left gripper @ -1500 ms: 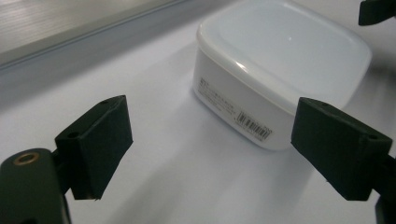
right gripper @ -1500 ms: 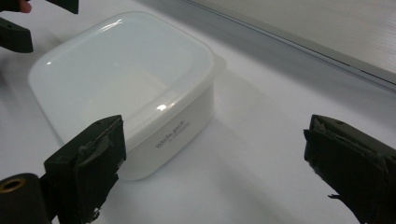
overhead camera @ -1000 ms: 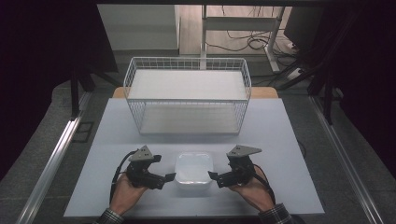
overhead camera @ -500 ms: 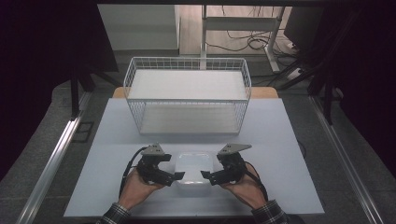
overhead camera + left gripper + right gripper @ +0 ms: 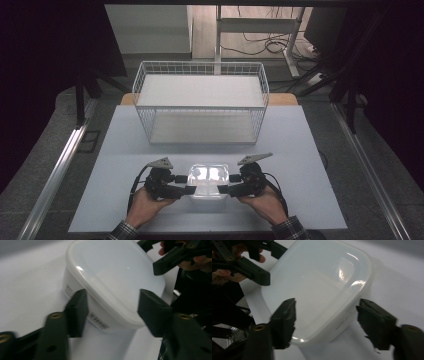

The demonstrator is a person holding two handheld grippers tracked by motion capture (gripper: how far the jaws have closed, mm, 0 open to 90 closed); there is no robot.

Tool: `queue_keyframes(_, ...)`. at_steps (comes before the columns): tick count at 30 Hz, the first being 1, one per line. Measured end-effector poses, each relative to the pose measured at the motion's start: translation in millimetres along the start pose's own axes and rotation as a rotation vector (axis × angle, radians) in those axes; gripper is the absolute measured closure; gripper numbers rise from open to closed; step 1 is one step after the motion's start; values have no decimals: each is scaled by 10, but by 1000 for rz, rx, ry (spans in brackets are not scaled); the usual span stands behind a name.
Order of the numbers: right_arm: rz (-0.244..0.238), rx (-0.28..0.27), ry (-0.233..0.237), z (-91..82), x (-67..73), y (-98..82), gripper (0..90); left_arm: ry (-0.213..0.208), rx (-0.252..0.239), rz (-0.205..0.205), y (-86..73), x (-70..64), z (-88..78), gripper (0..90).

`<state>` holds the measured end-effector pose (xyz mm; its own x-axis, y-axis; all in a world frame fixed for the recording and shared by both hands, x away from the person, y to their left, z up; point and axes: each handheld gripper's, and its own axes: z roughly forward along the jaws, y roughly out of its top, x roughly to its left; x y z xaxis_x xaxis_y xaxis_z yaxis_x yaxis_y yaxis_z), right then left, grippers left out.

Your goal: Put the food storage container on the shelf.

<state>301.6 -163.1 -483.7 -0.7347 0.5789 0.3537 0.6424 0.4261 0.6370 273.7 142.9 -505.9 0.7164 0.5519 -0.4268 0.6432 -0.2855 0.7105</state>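
From the high view, a translucent lidded plastic container (image 5: 208, 181) sits on the near middle of the white table (image 5: 300, 150), with the left gripper (image 5: 189, 190) at its left side and the right gripper (image 5: 223, 189) at its right. Both are held low, each by a hand, pointing inward at the box. Far behind stands an empty white wire basket (image 5: 201, 102), well apart from all this. Neither gripper looks clamped yet, so a push from one side alone could slide the light box across the smooth table.

In the left gripper view, the fingers (image 5: 77, 311) are spread wide, one lying against the container (image 5: 112, 282) wall under the lid rim, the other off its near corner. They straddle a rounded corner, not a flat side; closing here, I reckon, could squeeze the box out sideways or catch only the lid lip and pop it.

In the right gripper view, the fingers (image 5: 284, 322) are also open around a near corner of the container (image 5: 319, 287), the lid glossy and sloping. The wall looks thin; a hard pinch might buckle it, and uneven lifting could tilt it.
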Motion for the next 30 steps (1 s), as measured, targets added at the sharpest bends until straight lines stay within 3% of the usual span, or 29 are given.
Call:
queue_keyframes(3, 29, -18, -13, -97, 15, -14, 567, 12, -17, -34, -9, -31, -49, 563)
queue_keyframes(6, 69, -48, -5, -150, -1, -24, 650, 31, -45, -56, -6, -55, -83, 642)
queue_keyframes(9, 72, -89, -20, -203, 12, -23, 757, 51, -83, -61, -9, -65, -127, 751)
queue_keyframes(10, 72, -89, -20, -203, 12, -23, 757, 51, -83, -61, -9, -65, -127, 800)
queue_keyframes(12, 53, -114, -64, -199, 33, -28, 779, 91, -86, -32, -15, -100, -122, 802)
queue_keyframes(17, 25, -134, -99, -182, 76, -33, 779, 99, -99, -39, -27, -93, -122, 803)
queue_keyframes(30, -15, -217, -106, -270, 187, 69, 782, 105, -168, -23, 43, -132, -280, 804)
